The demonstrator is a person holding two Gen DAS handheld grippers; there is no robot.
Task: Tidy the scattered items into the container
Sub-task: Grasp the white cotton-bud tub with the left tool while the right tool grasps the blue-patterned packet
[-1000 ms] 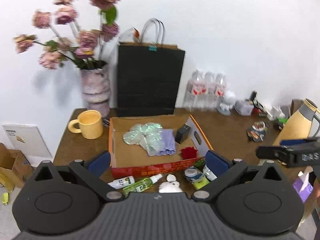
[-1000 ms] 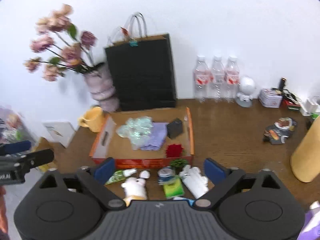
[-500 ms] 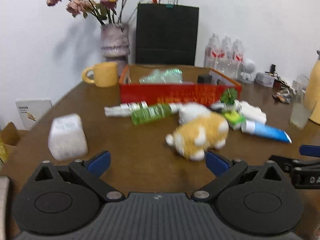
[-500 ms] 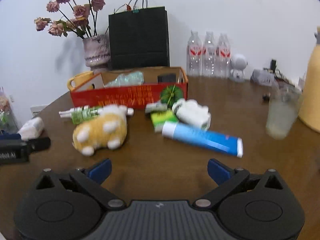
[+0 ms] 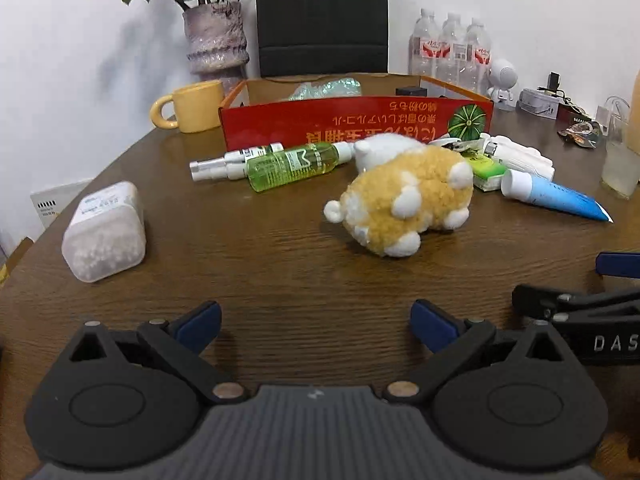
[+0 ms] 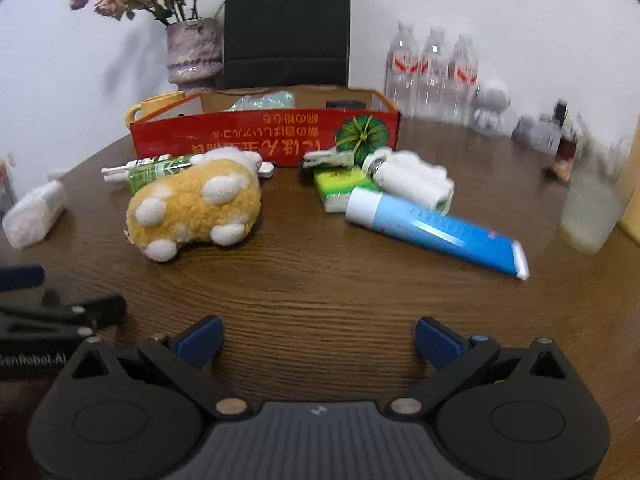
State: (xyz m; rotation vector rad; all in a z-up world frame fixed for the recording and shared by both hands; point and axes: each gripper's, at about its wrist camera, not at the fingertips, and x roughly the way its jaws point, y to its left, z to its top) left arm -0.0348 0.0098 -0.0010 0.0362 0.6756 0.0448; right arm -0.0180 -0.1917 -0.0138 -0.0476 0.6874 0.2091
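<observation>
Both our tongs are empty and spread wide. The left gripper (image 5: 316,322) hovers low over the near edge of the table (image 5: 280,280), and the right gripper (image 6: 319,340) hangs just beside it, its jaws equally far apart with nothing between them.

Ahead of the left gripper lies the plush toy (image 5: 404,200), on its side near the middle of the table. Beyond it, just in front of the box, the green spray bottle (image 5: 294,164) and a thinner white spray bottle (image 5: 232,162) lie side by side. Ahead of the right gripper lies the blue tube (image 6: 436,232); beyond it a green packet (image 6: 340,184) lies beside a white multi-bottle pack (image 6: 412,182). A clear tub of white pellets (image 5: 105,232) sits alone by the left edge.

The red cardboard box (image 5: 356,120) stands toward the far edge and already holds a crumpled plastic bag (image 5: 326,88) and a small dark object (image 5: 410,90). We judge the job barely begun: every item in front of the box is still outside it.

Bystanders ring the box: a yellow mug (image 5: 192,106), a vase (image 5: 216,40), a black paper bag (image 5: 322,16) and water bottles (image 5: 450,46) behind, and a cloudy glass (image 6: 592,216) near the right edge. The glass sits near the tube's tail, so we would take care reaching there. The box's front wall must be cleared on each drop.
</observation>
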